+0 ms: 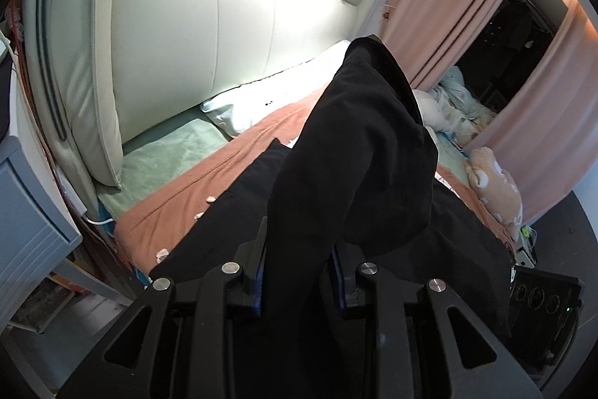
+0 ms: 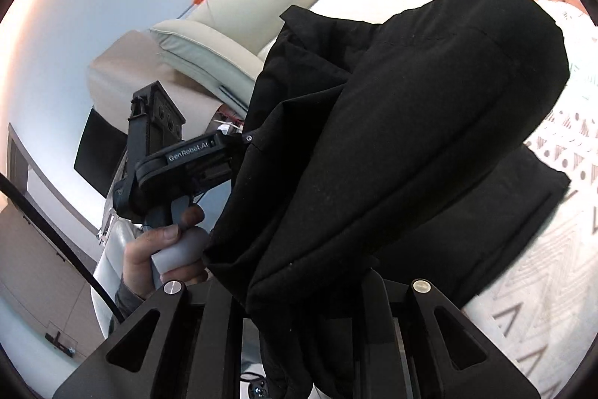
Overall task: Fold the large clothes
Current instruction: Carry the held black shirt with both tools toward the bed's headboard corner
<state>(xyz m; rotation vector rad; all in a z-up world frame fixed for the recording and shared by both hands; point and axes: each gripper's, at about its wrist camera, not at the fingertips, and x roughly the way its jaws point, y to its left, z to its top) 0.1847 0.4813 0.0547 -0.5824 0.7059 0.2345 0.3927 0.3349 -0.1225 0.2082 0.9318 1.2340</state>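
A large black garment (image 1: pixel 358 152) rises from between the blue pads (image 1: pixel 258 281) of my left gripper (image 1: pixel 299 272), which is shut on a fold of it. The rest of the cloth lies spread over the bed below. In the right wrist view the same black garment (image 2: pixel 411 137) hangs bunched and thick in front of the lens. It covers the fingers of my right gripper (image 2: pixel 302 298), which is shut on it. The left gripper (image 2: pixel 179 156) shows at the left of that view, held by a person's hand (image 2: pixel 157 249), its tips buried in the cloth.
A cream padded headboard (image 1: pixel 224 36) stands behind a white pillow (image 1: pixel 261 103). An orange blanket (image 1: pixel 179 208) and green sheet (image 1: pixel 168 152) cover the bed. A plush toy (image 1: pixel 493 182) lies by pink curtains (image 1: pixel 448 6). A blue-grey nightstand (image 1: pixel 26 219) is left. Patterned bedspread (image 2: pixel 542 268) lies right.
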